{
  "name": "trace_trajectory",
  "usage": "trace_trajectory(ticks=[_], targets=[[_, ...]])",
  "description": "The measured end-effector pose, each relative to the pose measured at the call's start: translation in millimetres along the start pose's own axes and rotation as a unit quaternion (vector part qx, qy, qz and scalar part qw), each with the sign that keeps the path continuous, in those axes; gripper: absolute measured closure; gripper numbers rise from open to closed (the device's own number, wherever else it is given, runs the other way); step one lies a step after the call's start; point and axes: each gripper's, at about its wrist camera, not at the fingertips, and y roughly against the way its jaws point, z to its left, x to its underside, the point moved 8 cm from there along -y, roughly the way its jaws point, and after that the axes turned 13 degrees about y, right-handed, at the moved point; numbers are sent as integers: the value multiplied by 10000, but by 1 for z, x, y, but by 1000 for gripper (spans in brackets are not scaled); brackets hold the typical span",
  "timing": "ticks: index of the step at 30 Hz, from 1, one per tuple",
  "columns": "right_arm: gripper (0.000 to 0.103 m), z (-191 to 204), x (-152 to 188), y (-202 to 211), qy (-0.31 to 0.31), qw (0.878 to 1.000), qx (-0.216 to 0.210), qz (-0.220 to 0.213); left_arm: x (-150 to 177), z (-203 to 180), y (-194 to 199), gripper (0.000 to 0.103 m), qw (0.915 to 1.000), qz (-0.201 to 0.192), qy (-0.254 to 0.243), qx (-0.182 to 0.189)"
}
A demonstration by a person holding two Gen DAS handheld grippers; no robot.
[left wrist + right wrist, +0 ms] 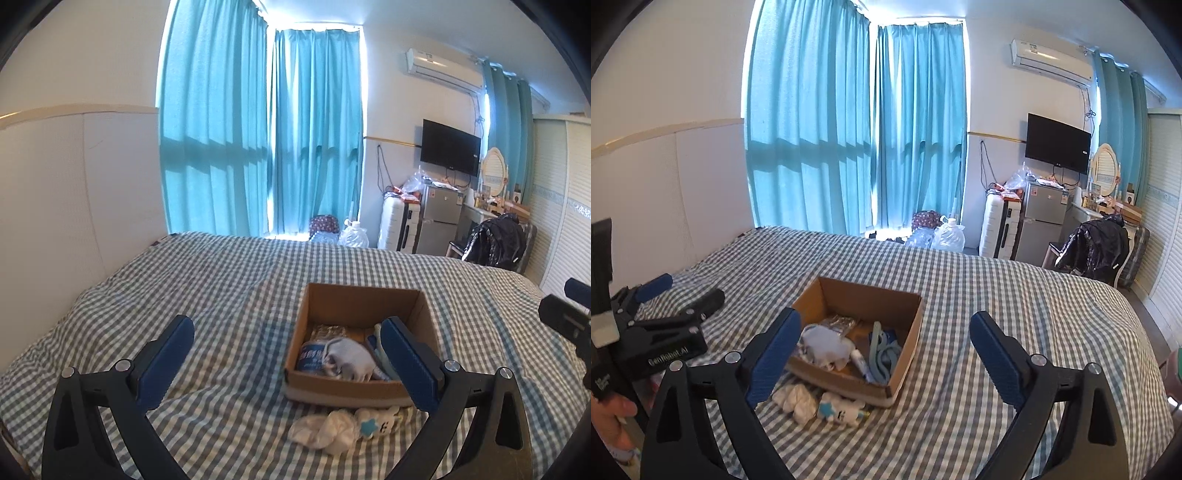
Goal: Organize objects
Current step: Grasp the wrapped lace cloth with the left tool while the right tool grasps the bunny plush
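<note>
Lying between left fingers point(160, 354), socks point(327, 430)

In the left wrist view, the left gripper's right finger point(410, 363) covers the right-hand part of the cardboard box point(360, 295), hiding some of the cloth items inside. The printing on a blue-and-white packet point(308, 360) in the box is too blurred to read. The right gripper point(565, 317) is cut off by the right edge. In the right wrist view, the right gripper's left finger point(774, 356) hides the box's near left corner.
</note>
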Motion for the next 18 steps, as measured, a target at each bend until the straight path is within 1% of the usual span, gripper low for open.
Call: trace_trajectory(ticks=[4,8,11,15,18], targets=[[8,16,19,-6,-38,9998,-116,127,16,11,3,0,9997,4,-88,-209],[8,26,47,-27,-133,9991,-214,346,40,24,-4,0,9994,164,40,-307],[8,29,72,-51,-173,9975,-234,640,66,32,-18,0,9985,360,152,-380],[8,31,102,-84,-267,9946,-268,967,105,34,-48,0,9962,753,163,-401],[8,33,127,-108,-343,9917,-298,1206,133,27,-70,0,9945,1006,67,-281]])
